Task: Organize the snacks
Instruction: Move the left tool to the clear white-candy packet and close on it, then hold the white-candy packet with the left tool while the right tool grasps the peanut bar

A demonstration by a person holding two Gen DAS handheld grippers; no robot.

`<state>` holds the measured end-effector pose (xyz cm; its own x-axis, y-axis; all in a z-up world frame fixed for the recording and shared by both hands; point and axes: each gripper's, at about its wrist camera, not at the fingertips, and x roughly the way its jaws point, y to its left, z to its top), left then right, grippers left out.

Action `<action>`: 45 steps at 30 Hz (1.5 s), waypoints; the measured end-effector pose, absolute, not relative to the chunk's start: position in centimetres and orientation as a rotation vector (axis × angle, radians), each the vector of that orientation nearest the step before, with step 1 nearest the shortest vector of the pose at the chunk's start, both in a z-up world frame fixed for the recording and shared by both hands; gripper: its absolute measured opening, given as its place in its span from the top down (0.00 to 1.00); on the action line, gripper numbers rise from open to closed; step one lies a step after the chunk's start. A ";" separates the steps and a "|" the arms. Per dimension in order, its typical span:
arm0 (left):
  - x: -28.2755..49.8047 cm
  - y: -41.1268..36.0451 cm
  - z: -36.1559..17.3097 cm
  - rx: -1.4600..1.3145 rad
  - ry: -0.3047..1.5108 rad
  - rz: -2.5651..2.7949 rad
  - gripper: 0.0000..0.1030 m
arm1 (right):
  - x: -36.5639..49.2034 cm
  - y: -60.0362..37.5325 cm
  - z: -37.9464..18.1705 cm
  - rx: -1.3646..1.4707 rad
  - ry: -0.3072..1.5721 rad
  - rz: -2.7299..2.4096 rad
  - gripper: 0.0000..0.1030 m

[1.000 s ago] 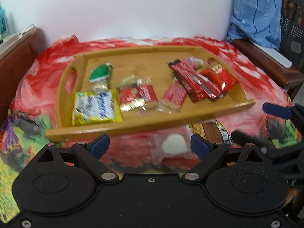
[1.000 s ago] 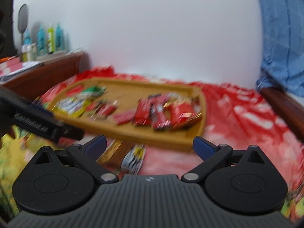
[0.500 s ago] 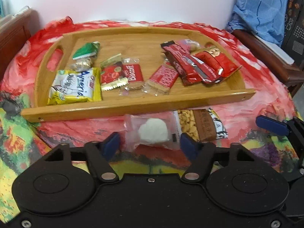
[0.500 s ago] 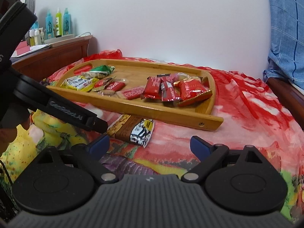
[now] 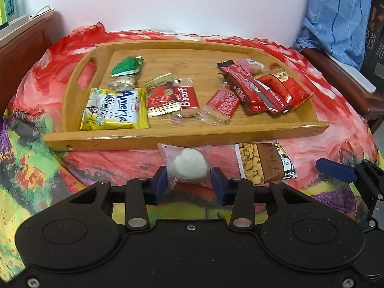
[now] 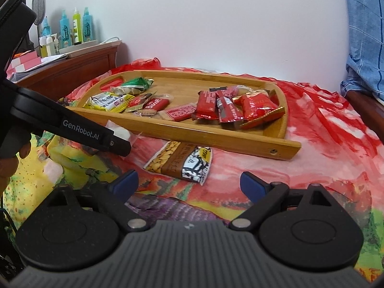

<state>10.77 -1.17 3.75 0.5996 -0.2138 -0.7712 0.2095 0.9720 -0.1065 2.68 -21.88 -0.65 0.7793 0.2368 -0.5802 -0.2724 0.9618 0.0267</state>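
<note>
A clear packet with a white ball (image 5: 189, 165) lies on the colourful cloth just in front of the wooden tray (image 5: 182, 139). My left gripper (image 5: 188, 182) straddles it, its jaws closing, the blue pads at the film's edges and not squeezing the ball. A peanut packet (image 5: 264, 163) lies to its right on the cloth. In the right wrist view that peanut packet (image 6: 182, 163) sits just ahead of my right gripper (image 6: 189, 182), which stands open with nothing between its pads. Several snacks lie in the tray (image 6: 216, 139): a yellow Ameria pack (image 5: 112, 110), a Biscoff biscuit (image 5: 188, 98), red bars (image 5: 254, 91).
A wooden cabinet with bottles (image 6: 74, 26) stands at the left. A blue cloth (image 5: 340, 16) hangs over a wooden rail at the right. A white wall lies behind the tray. The left gripper's arm (image 6: 72, 124) crosses the right wrist view at left.
My left gripper's jaws have narrowed around the clear packet, and the tray now sits a little farther from the camera. The right gripper has stayed open and the view has steadied.
</note>
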 end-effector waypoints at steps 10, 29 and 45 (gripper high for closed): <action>9.9 -0.2 4.2 -0.014 0.876 -0.234 0.64 | 2.9 -21.3 -0.4 -0.047 0.613 0.285 0.05; 8.3 1.9 5.3 -0.039 0.827 -0.198 0.64 | 3.2 -20.1 -0.7 0.013 0.587 0.151 0.16; 8.5 2.7 4.9 -0.060 0.831 -0.175 0.64 | 4.0 -16.8 -2.7 -0.016 0.566 0.005 0.16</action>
